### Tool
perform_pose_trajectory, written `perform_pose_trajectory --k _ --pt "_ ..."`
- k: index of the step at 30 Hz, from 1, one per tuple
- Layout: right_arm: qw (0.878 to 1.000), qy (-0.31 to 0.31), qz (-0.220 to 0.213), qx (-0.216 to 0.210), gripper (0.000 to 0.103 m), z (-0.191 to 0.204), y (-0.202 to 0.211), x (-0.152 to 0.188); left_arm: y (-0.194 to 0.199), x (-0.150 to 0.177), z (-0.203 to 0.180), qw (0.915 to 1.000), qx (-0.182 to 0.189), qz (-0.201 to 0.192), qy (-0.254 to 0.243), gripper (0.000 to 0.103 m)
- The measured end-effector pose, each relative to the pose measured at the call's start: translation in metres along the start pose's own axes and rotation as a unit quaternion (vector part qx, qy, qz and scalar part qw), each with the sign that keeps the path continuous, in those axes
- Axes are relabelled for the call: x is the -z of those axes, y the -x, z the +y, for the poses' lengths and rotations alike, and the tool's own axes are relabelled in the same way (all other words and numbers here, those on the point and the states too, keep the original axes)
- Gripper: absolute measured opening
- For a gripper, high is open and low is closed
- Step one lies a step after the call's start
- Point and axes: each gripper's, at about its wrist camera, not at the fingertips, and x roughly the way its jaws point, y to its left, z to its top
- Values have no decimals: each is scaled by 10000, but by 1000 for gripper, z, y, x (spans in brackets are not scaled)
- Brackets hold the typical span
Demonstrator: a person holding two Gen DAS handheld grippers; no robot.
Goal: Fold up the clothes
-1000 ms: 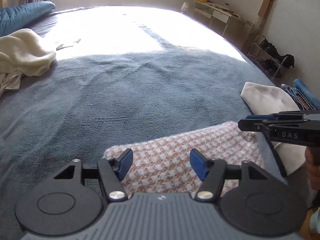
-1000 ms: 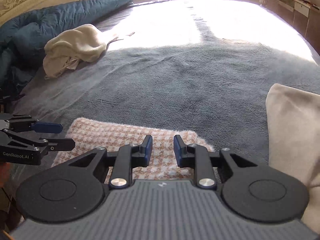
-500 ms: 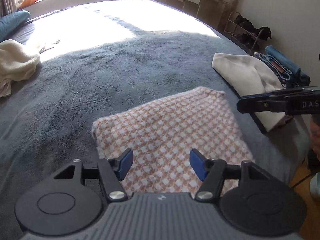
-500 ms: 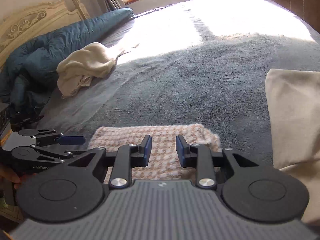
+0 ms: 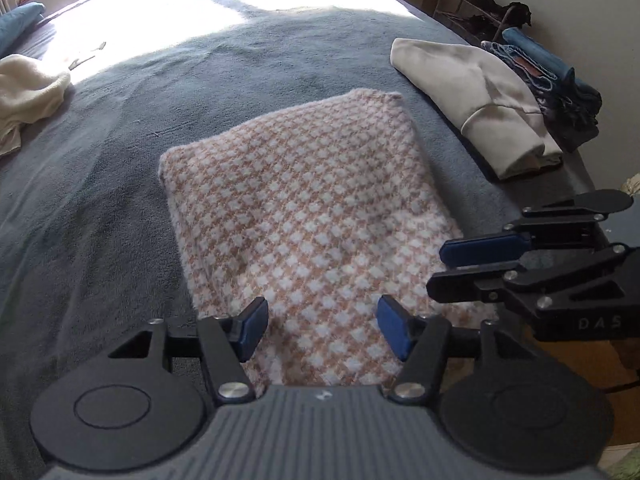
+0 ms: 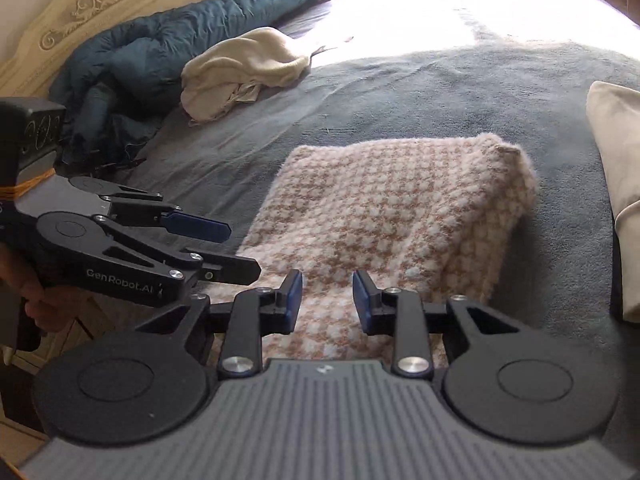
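Checked knit garment [image 5: 308,208], pink-and-white, folded into a rectangle: it lies flat on the grey bedspread [image 5: 120,168] at the near edge of the bed, with its near end reaching over that edge. All positions below are given relative to this garment.

Bedspread: the largest surface, running out from under the garment to a sunlit far side.

Blue duvet [image 6: 160,48]: bunched far to the left of the garment, against a carved cream headboard [image 6: 92,4].

Folded beige garment [image 5: 472,100]: just right of the checked garment, apart from it; a stack of blue denim [image 5: 552,76] lies beyond it, further right.

Crumpled cream garment [image 6: 244,68]: well apart, to the far left, beside the duvet.

Left gripper [image 5: 320,326]: over the garment's near end, jaws spread wide with nothing between them; whether the fingertips touch the knit cannot be told from this angle.

Right gripper [image 6: 326,300]: over the garment's near right part, jaws parted with a narrower gap and nothing clamped.

A hand [image 6: 28,284] shows at the handle of the left gripper.
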Motion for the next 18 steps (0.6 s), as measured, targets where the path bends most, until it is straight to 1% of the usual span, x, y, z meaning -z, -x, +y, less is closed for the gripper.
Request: perform_pose_trajectory --k 3,4,6,7,8,9,11,12,13,14,15,16,17,18 --pt "9989 12 453 76 28 7 -22 23 3 3 10 9996 37 -8 279 70" --pt "9988 -50 480 50 28 5 -23 22 4 4 13 9993 49 -10 372 71" --pt "9987 -212 467 -32 28 1 -23 16 6 7 20 9984 73 -15 558 70" --pt "9982 -378 442 -109 28 -3 -19 12 7 8 23 9978 86 -18 650 68" --pt "9970 -667 329 -227 30 -10 -8 8 8 9 27 9972 98 -20 743 66" --pt "9949 -956 166 -289 33 -20 3 5 9 10 30 9964 110 -23 836 66" --pt "9873 -1546 -128 -346 57 -44 19 4 11 12 37 9947 134 -28 1021 67" --pt "9812 -1890 -175 -343 61 -58 21 5 10 13 43 9929 194 -24 1174 68" --pt "9737 -2246 -195 -332 67 -74 21 7 3 14 58 9879 391 -2 1501 69" --pt "9647 -2606 -175 -325 70 -88 16 8 -3 16 72 9815 587 20 1825 69" --pt "9540 -2965 -160 -409 71 -101 11 11 -11 18 87 9734 805 52 2143 69" --pt "9417 -3321 -150 -517 77 -114 6 15 -21 22 100 9640 1060 113 2438 69" --pt "9269 -3695 -135 -644 84 -126 -2 19 -31 26 110 9557 1222 157 2673 68" --pt "9101 -4069 -118 -774 84 -137 -10 25 -38 30 118 9499 1340 162 2820 68"
